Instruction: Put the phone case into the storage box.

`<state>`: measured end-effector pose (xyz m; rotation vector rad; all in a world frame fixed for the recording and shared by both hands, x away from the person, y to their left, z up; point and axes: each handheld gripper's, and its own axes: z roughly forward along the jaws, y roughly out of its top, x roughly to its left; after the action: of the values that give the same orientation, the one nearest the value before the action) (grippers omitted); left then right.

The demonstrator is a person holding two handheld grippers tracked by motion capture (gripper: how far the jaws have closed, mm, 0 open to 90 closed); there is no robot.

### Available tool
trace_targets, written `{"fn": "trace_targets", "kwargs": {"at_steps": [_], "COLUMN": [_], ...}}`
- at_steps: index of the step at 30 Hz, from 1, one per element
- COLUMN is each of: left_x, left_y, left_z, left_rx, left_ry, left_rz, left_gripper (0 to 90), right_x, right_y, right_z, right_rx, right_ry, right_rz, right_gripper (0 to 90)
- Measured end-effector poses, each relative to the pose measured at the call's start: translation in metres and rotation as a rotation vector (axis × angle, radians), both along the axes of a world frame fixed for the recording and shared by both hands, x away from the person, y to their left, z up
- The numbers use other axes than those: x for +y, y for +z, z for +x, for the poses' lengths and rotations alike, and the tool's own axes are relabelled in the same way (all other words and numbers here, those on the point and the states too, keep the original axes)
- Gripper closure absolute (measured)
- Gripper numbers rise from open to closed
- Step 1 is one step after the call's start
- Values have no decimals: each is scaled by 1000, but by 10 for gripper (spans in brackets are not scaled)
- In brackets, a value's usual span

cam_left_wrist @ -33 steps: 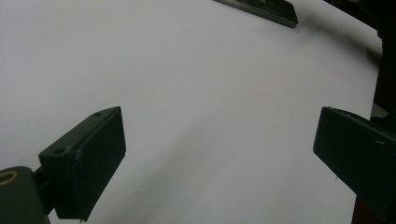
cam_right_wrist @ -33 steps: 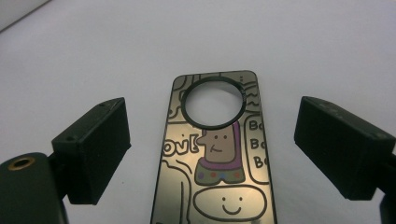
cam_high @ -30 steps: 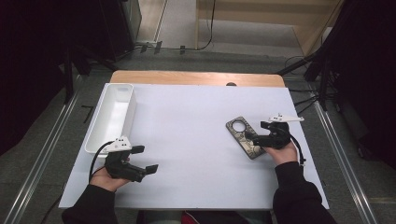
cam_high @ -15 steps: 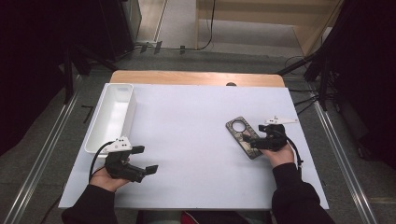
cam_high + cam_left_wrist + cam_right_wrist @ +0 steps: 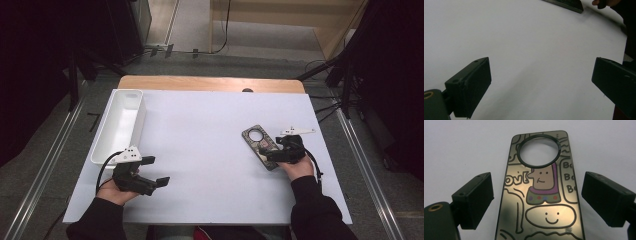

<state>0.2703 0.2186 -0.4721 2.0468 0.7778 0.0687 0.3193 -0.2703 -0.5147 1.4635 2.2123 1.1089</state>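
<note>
I have my right gripper (image 5: 536, 202) spread wide astride the phone case (image 5: 540, 195) lying near the table's (image 5: 200, 125) right edge, nothing grasped yet, while my left gripper (image 5: 541, 85) waits open and empty.

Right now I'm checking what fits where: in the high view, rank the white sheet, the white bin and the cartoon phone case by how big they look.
1. white sheet, the largest by far.
2. white bin, long and narrow.
3. cartoon phone case, the smallest; the right tool covers its near end.
</note>
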Motion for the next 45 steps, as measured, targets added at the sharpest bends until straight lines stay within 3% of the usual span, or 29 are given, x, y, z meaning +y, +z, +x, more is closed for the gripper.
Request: {"fn": "trace_targets", "kwargs": {"at_steps": [19,29,32,38,45], "left_x": [0,0,0,0,0], "left_y": [0,0,0,0,0], "left_z": [0,-1,-1,-1,-1], "left_rx": [-1,-4,-3,-3,-1], "left_ry": [1,2,4,4,8], "left_rz": [7,5,5,7,3], "left_gripper": [20,19,20,20,20], "right_x": [4,5,8,8,12], "right_y": [-11,-15,-15,-15,-15], "right_z": [3,-1,-2,-2,-3], "right_rx": [36,5,-5,-6,-13], "right_ry": [18,-1,-2,-2,-3], "right_rz": [-44,-38,-66,-67,-108], "right_gripper": [95,96,95,95,95]}}
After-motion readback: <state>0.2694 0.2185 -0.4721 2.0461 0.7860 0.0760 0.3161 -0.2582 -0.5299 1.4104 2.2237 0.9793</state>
